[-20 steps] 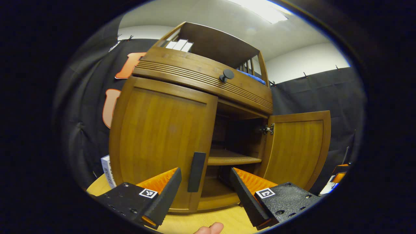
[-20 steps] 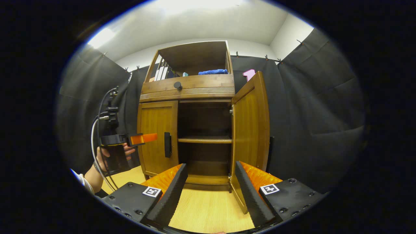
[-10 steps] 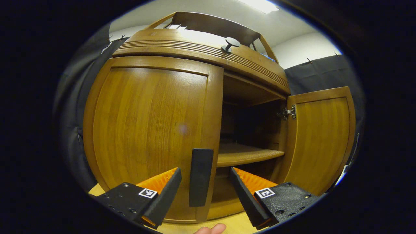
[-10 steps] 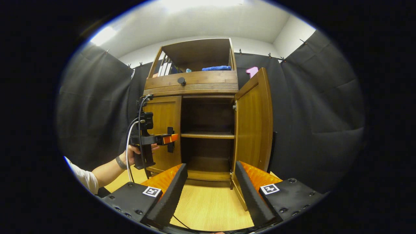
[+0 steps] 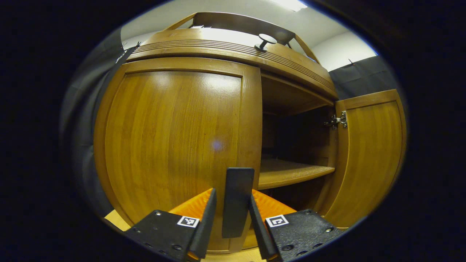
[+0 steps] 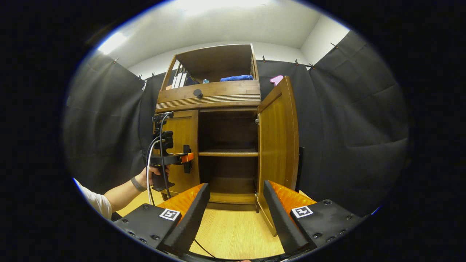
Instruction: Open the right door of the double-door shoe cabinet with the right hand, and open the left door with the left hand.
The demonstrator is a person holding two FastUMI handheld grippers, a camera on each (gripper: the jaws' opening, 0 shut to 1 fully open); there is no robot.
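- left gripper (image 5: 231, 214): its fingers stand either side of the left door's handle (image 5: 237, 202), close against it. they look clenched on it, though actual contact on both sides cannot be confirmed from the left gripper view.
- handle: a dark upright bar, long axis vertical, set at the inner edge of the left door (image 5: 174, 145). it lies dead ahead of the left gripper, between the fingers.
- left door: shut, flush with the cabinet (image 6: 211, 95) front. hinges are judged to be on its far left edge, so the pull should run toward the person and swing outward to the left.
- right door (image 6: 277, 136): already swung open (its dark handle shows at the outer edge), interior shelf (image 6: 228, 153) exposed.
- right gripper (image 6: 236, 213): released, fingers spread, holding nothing. it hangs back over the table (image 6: 233, 233), well apart from the cabinet.
- the right gripper view also shows a hand (image 6: 151, 174) carrying the left gripper at handle height against the left door.
- judgement: right-door step done; left-door step at the grasp stage. the left hand is the nearer one by far.
- risk: a straight pull rather than an arc could slip the fingers off the bar.
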